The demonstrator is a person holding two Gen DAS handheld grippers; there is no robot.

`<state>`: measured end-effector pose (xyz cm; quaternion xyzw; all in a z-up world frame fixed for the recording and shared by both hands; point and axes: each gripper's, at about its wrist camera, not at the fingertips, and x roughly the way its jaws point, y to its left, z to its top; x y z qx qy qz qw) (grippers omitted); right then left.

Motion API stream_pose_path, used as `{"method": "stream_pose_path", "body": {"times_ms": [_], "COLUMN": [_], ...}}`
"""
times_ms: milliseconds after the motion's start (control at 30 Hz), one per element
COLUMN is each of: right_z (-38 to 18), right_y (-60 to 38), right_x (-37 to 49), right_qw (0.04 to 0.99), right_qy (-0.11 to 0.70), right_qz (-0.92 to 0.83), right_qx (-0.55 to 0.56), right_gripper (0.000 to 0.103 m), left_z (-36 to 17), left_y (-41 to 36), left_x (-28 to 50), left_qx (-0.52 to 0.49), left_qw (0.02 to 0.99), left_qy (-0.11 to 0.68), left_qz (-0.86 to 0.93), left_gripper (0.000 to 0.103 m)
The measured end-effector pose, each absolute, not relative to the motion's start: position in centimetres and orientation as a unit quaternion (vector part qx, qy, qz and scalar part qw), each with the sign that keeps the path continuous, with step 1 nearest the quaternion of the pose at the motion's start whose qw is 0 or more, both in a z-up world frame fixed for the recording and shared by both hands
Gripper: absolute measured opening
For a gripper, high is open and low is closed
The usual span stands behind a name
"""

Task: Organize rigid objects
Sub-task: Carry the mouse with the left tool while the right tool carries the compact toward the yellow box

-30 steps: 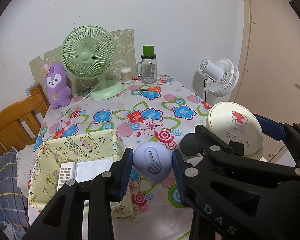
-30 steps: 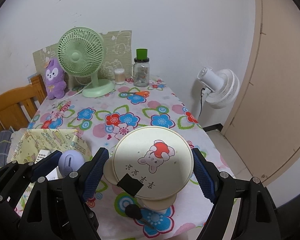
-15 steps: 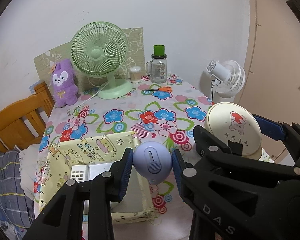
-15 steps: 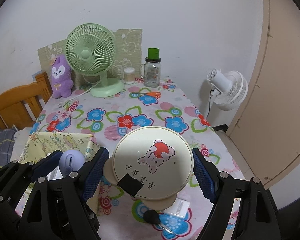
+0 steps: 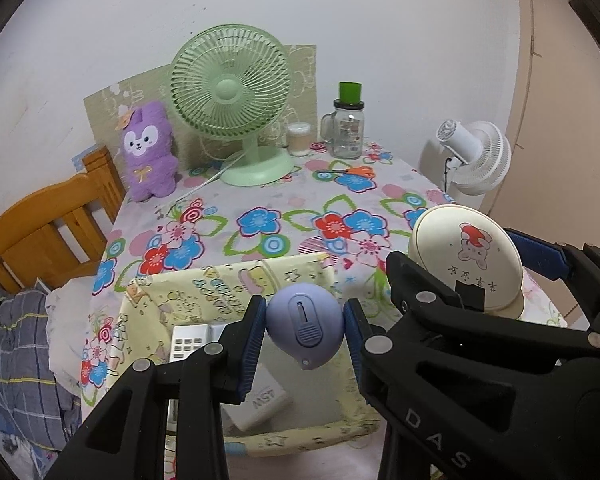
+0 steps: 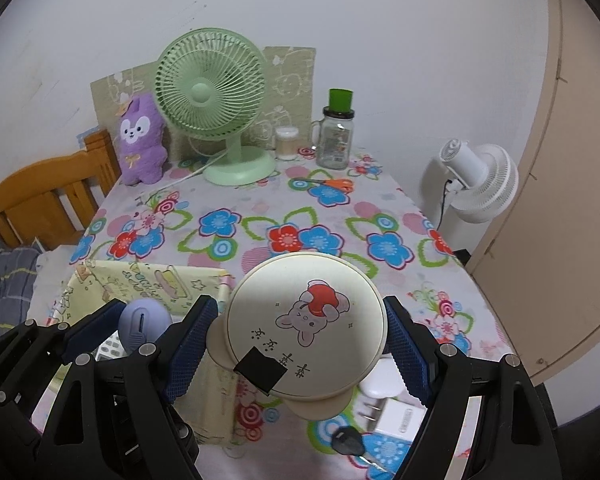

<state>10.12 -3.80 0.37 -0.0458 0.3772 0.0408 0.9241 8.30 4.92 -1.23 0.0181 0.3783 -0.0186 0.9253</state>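
Only right wrist view shows key & white charger.

Lavender egg-shaped gadget, cream bunny-printed mirror, yellow cartoon-print box, flowered tablecloth.

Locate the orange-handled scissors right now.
In both wrist views the scissors lie flat on the floral tablecloth near the table's far edge, just in front of the glass jar and right of the green fan's base.

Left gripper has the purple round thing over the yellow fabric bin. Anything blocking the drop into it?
Nothing visible blocks it. The purple round device hangs above the open yellow bin; a remote and white box lie inside, leaving bare floor.
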Motion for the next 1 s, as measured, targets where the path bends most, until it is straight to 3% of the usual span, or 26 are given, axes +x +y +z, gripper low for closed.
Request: {"method": "stream_pose_path", "body": {"times_ms": [1000], "right_z": [-3.2], "right_y": [3.9], "right_x": [13.0], "right_qw": [0.903], "right_qy": [0.41], "right_qz": [0.103], "right_qx": [-0.074], "right_gripper": [0.084], "left_z": [-5.3], "left_y": [12.5], "left_x": [9.6], "left_qx": [-0.016], "left_qw": [0.908], "left_qy": [0.418], "left_qz": [0.033], "left_gripper": [0.041]}}
